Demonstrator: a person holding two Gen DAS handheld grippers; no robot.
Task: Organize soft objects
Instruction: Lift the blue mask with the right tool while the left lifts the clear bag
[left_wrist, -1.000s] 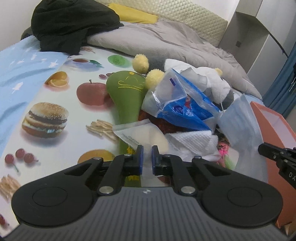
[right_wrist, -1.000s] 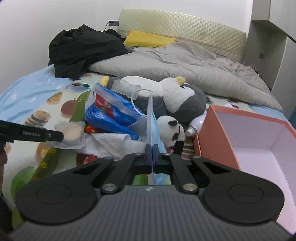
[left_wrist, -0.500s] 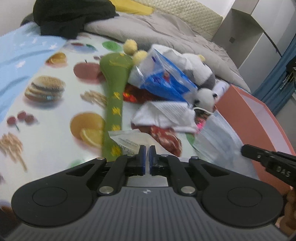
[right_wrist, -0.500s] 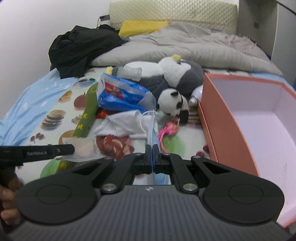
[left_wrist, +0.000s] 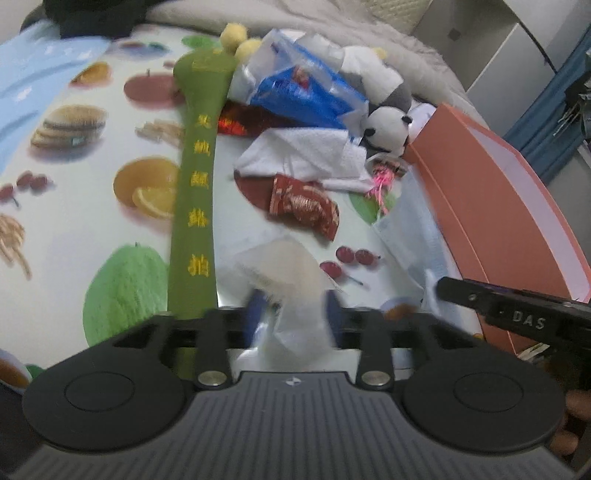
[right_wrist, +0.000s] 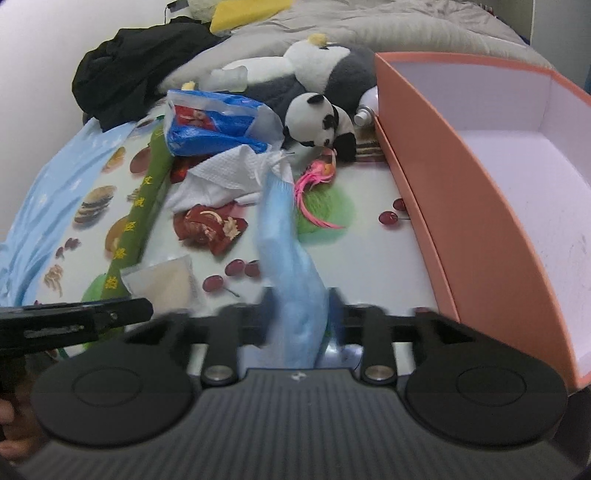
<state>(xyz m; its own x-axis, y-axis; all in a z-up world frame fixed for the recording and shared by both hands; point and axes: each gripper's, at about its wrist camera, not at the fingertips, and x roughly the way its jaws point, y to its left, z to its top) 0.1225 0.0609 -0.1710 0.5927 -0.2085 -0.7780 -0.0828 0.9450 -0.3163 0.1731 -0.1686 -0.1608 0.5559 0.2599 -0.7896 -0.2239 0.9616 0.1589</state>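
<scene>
Left wrist view showed the left gripper with its jaws opening, blurred by that motion, and a small clear packet holding a pale pad lying between them, the pads no longer pressing on it. The right gripper in the right wrist view was likewise opening, with a blue face mask draped through the gap and free of the pads. Both items lay near the front edge of the food-print mat on the bed, the packet just beside the green plush stick, the mask between the packet and the orange box. The step looked like a release of both items side by side; to do it well, the jaws should part fully before either hand lifts, and each hand should draw straight back along its fingers so the ear loops or the packet's edge do not snag and drag. The mask's long axis ran from the right gripper away towards the white towel and the toy panda, roughly parallel to the box's near wall, its far end touching the towel. The packet sat squarer, one corner pointing towards the red pouch.
</scene>
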